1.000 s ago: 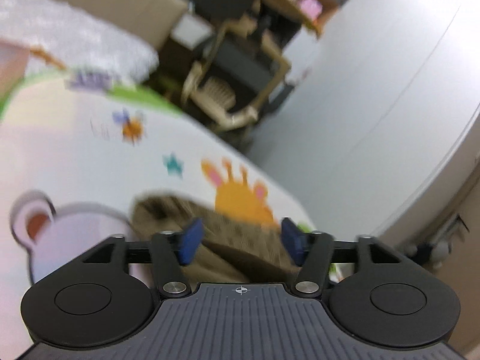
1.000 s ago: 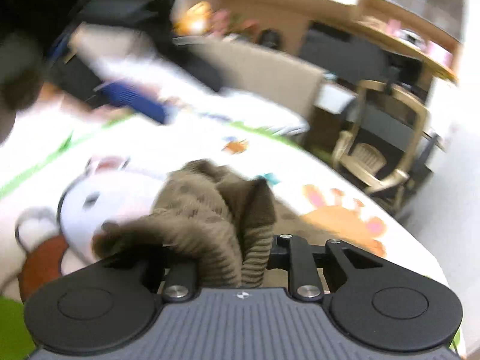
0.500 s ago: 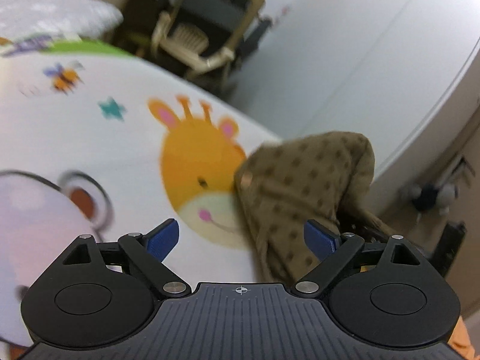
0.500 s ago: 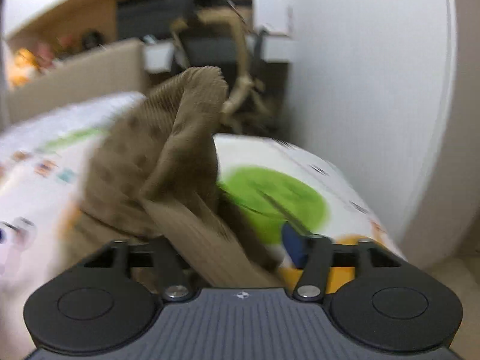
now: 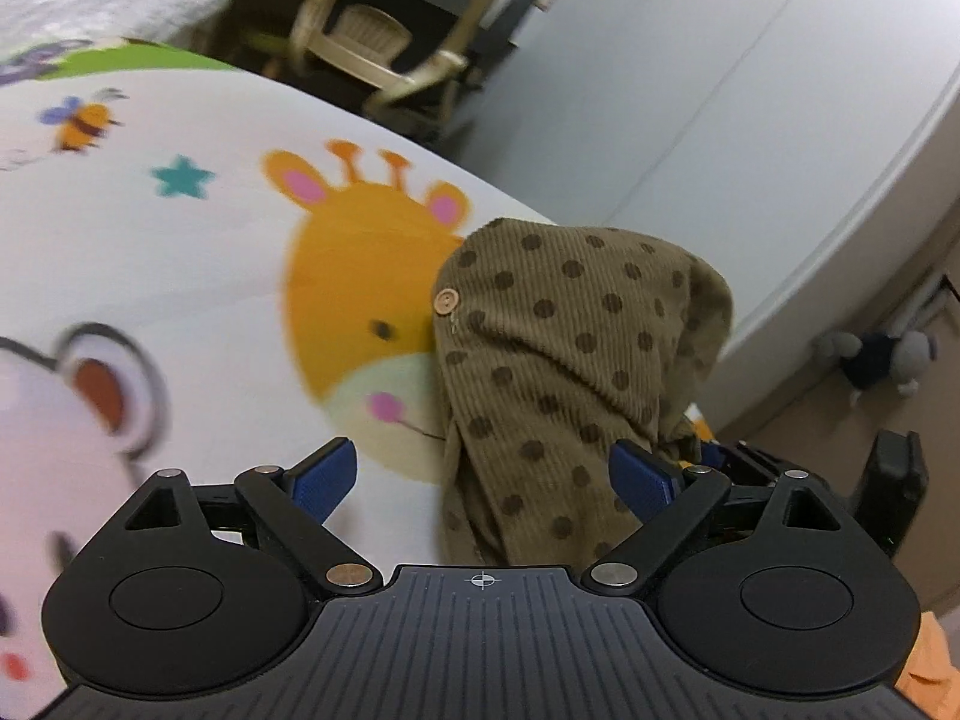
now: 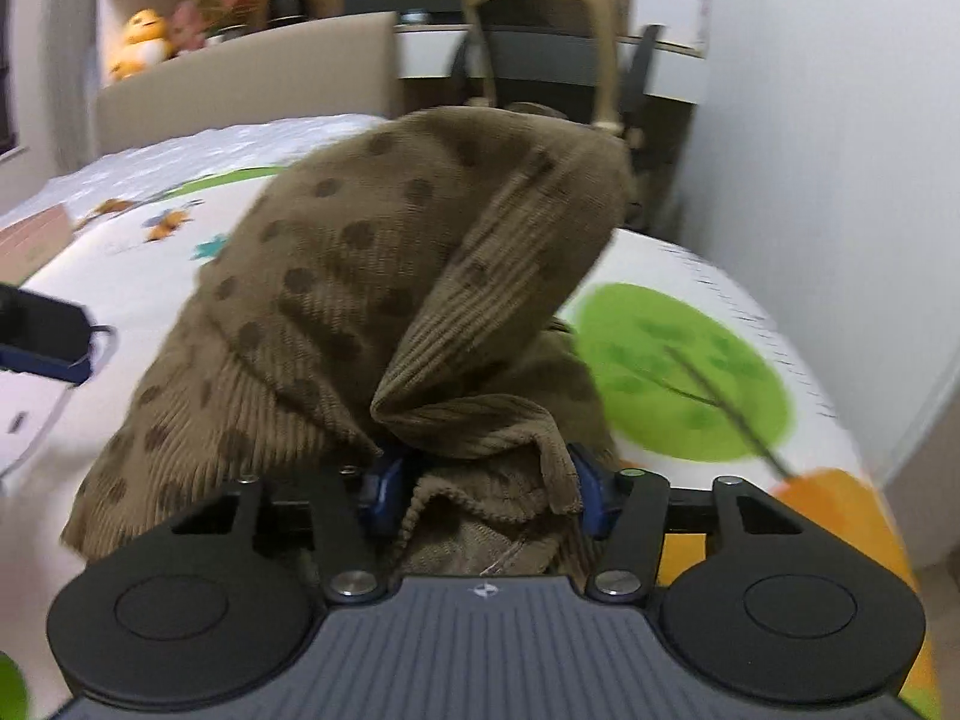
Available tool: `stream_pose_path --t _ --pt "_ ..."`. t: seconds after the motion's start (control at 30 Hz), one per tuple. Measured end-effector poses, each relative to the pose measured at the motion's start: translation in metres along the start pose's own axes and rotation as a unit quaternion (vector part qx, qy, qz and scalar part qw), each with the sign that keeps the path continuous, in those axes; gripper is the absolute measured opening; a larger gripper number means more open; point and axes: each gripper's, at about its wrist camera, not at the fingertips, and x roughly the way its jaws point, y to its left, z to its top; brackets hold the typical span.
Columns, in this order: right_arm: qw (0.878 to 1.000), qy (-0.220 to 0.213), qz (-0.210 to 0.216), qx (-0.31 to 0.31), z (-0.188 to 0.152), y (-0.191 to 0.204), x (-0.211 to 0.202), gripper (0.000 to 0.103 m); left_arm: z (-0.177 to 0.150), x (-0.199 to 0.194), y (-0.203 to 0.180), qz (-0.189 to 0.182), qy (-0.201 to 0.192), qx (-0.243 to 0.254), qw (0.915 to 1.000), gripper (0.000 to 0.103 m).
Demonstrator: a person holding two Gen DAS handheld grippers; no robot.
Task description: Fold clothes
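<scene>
I see a beige chair (image 5: 384, 54) far behind the cartoon-printed mat (image 5: 150, 276), a plain white wall (image 5: 720, 90) on the right, and a shelf with plush toys (image 6: 144, 42) far left.

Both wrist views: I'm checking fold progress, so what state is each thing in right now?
Brown dotted garment: bunched and unfolded, humped up over the bed.
Wooden button: showing, unfastened.
Left gripper: jaws wide open, cloth between them, pads clear.
Right gripper: jaws closing, a bunch of garment between them.
Animal-print bedsheet: spread flat.
</scene>
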Motion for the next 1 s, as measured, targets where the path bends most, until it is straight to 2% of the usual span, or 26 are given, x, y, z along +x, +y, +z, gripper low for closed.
stream_pose_path --t 0.23,0.37,0.47,0.53,0.6,0.7,0.73,0.8,0.9,0.97,1.0 --pt "0.993 0.001 0.102 -0.052 0.009 0.088 -0.003 0.050 0.003 -0.038 0.047 0.046 -0.031 -0.025 0.9982 0.095" --pt "0.988 -0.006 0.116 -0.100 0.011 0.124 -0.002 0.050 0.003 -0.049 0.060 0.058 -0.039 -0.028 0.9972 0.095" --pt "0.988 0.011 0.121 -0.095 0.012 0.116 -0.005 0.051 0.004 -0.055 0.063 0.069 -0.046 -0.016 0.9964 0.095" --pt "0.988 0.017 0.125 -0.090 0.010 0.106 -0.018 0.059 0.005 -0.056 0.062 0.078 -0.053 0.001 0.9955 0.095" --pt "0.988 0.022 0.131 -0.086 0.007 0.096 -0.032 0.061 0.007 -0.053 0.061 0.088 -0.057 0.019 0.9943 0.095" --pt "0.980 -0.014 0.171 -0.100 0.011 0.090 -0.074 0.063 0.009 -0.044 0.062 0.102 -0.055 0.040 0.9924 0.095" --pt "0.975 -0.035 0.190 -0.112 0.016 0.091 -0.090 0.070 0.009 -0.040 0.063 0.105 -0.052 0.044 0.9921 0.095" --pt "0.965 -0.086 0.209 -0.132 0.030 0.091 -0.117 0.072 0.009 -0.032 0.063 0.110 -0.044 0.052 0.9916 0.095" --pt "0.964 -0.144 0.193 -0.116 0.059 0.091 -0.131 0.072 0.009 -0.021 0.063 0.114 -0.032 0.065 0.9908 0.095" --pt "0.969 -0.161 0.163 -0.088 0.080 0.091 -0.117 0.070 0.009 -0.018 0.063 0.110 -0.029 0.069 0.9912 0.095" --pt "0.974 -0.160 0.145 -0.072 0.089 0.090 -0.103 0.066 0.010 -0.019 0.064 0.106 -0.029 0.069 0.9915 0.095"
